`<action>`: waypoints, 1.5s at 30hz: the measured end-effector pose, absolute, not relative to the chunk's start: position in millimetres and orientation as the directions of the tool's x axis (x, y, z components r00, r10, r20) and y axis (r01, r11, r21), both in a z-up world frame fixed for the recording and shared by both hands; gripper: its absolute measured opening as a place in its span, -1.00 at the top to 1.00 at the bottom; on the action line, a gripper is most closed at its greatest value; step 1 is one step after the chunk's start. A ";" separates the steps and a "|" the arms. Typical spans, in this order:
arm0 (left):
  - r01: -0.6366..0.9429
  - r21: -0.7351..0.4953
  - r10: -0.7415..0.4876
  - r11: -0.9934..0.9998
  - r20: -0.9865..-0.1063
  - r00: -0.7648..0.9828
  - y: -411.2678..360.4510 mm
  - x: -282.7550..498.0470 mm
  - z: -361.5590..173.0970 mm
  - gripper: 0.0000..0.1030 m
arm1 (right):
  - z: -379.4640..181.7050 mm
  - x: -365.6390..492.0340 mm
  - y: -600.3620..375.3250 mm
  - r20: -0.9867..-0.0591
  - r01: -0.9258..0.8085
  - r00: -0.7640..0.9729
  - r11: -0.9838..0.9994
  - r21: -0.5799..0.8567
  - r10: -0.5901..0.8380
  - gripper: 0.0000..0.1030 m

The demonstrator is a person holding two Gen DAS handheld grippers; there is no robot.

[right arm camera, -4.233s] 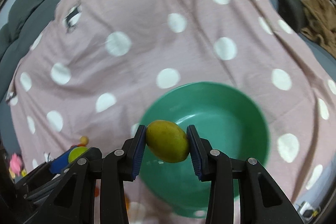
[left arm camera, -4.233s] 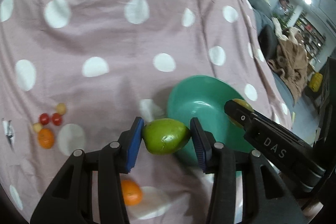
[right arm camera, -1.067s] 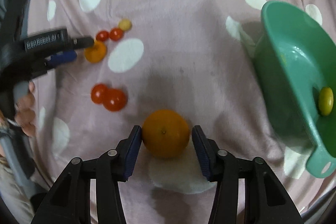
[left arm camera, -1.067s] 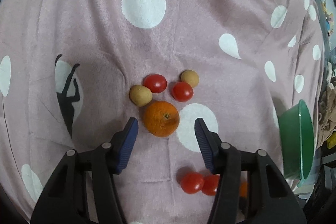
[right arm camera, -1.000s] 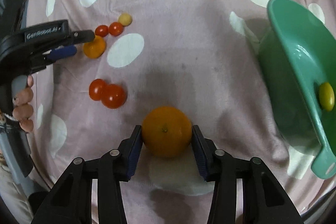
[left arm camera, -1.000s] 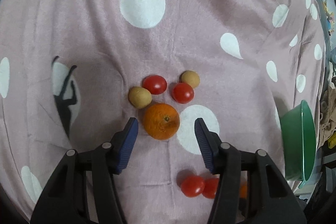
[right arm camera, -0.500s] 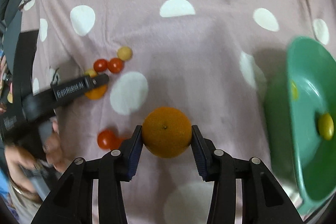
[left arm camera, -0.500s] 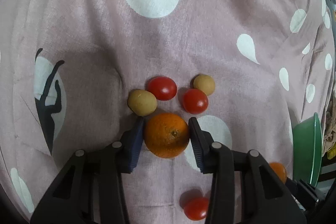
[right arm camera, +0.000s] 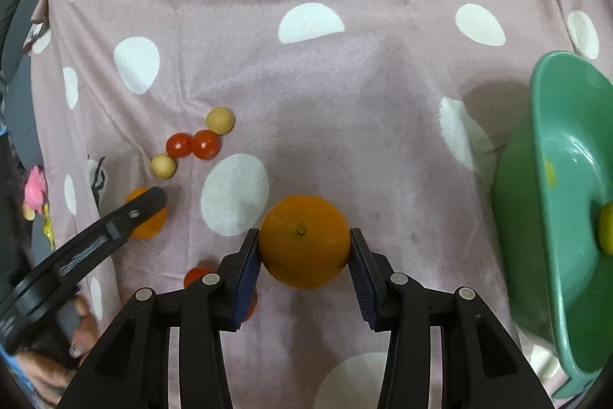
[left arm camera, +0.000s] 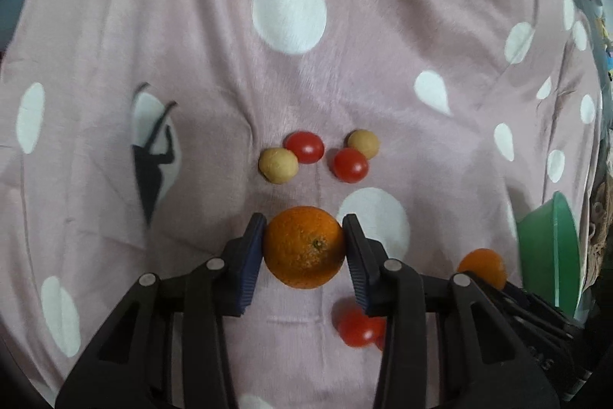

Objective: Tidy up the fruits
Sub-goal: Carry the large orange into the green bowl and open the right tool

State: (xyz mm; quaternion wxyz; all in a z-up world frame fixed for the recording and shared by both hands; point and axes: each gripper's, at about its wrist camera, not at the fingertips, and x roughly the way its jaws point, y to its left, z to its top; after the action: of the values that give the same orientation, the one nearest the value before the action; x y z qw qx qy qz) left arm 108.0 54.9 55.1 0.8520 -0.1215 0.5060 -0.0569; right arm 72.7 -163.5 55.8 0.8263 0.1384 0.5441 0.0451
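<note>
While each hand-held gripper (left arm camera: 304,257) (right arm camera: 304,255) clamps an orange (left arm camera: 304,252) (right arm camera: 304,240), green bowl (right arm camera: 567,217) at right, tomatoes (left arm camera: 306,147) beyond.

Left black tongs (left arm camera: 304,250) have just closed on a round orange; right tongs (right arm camera: 304,257) likewise grip one.

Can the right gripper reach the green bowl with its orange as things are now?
Probably yes: the right gripper holds its orange, and only bare cloth lies before the green bowl.
</note>
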 end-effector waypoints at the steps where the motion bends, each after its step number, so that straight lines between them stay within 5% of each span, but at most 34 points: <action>1: -0.022 -0.267 -0.223 0.963 -0.843 0.489 53.6 105.0 60.6 0.22 | 56.9 71.8 -164.8 -0.884 0.076 0.407 0.956 0.282 0.229 0.11; 36: 0.235 -0.333 -0.407 0.913 -0.728 0.552 -44.8 44.4 124.7 0.22 | 116.8 25.4 -232.7 -0.749 0.168 0.648 0.933 0.318 0.139 0.10; 45: 0.327 -0.330 -0.462 0.886 -0.703 0.540 -90.6 42.2 131.7 0.22 | 130.6 7.0 -268.2 -0.721 0.276 0.693 0.915 0.293 0.022 0.10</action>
State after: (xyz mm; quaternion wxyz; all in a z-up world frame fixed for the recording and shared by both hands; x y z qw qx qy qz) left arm 42.2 -90.6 131.7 0.8740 -0.0796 0.4230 -0.2255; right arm 7.0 -268.2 130.6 0.8995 0.1931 0.3856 -0.0705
